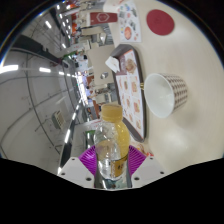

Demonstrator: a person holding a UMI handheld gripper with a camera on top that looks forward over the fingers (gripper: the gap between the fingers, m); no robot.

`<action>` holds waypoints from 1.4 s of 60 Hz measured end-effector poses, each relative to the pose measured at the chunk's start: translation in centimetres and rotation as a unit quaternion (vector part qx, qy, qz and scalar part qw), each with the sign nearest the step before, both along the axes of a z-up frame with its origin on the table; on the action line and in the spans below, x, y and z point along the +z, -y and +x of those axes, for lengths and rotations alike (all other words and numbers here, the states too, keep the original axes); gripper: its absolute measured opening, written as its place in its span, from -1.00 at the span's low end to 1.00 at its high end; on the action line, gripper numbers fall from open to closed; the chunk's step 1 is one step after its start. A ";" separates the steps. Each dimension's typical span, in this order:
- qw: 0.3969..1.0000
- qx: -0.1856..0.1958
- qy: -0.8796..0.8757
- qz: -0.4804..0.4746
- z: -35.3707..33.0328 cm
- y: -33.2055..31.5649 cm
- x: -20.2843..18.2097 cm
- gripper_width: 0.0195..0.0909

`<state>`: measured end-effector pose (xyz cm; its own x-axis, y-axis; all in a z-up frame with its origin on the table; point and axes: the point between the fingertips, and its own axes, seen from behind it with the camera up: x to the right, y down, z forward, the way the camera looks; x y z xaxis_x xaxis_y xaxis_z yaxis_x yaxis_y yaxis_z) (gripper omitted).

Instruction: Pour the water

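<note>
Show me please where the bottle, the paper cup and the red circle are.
bottle [111, 137]: gripper view, on its body with yellow liquid, between the fingers.
paper cup [166, 92]: gripper view, on its side wall.
red circle [160, 21]: gripper view, on its middle.

Only the gripper [110, 165] shows of the rig, low in the view. Its two fingers are pale, nearly white, with flat angular outer faces that slope inward toward the tips. Each carries a magenta pad [92, 160] on its inner face, bright against the light plastic. No cables, screws or markings can be made out.
</note>
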<state>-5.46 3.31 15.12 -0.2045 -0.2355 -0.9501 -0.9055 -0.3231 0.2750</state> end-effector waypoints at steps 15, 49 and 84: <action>0.931 0.037 0.352 0.093 6.2 0.5 7.9 -0.53; 0.618 0.057 0.782 0.065 26.4 -0.3 -2.2 -0.52; 0.634 0.086 0.769 0.011 29.8 1.9 -10.1 0.36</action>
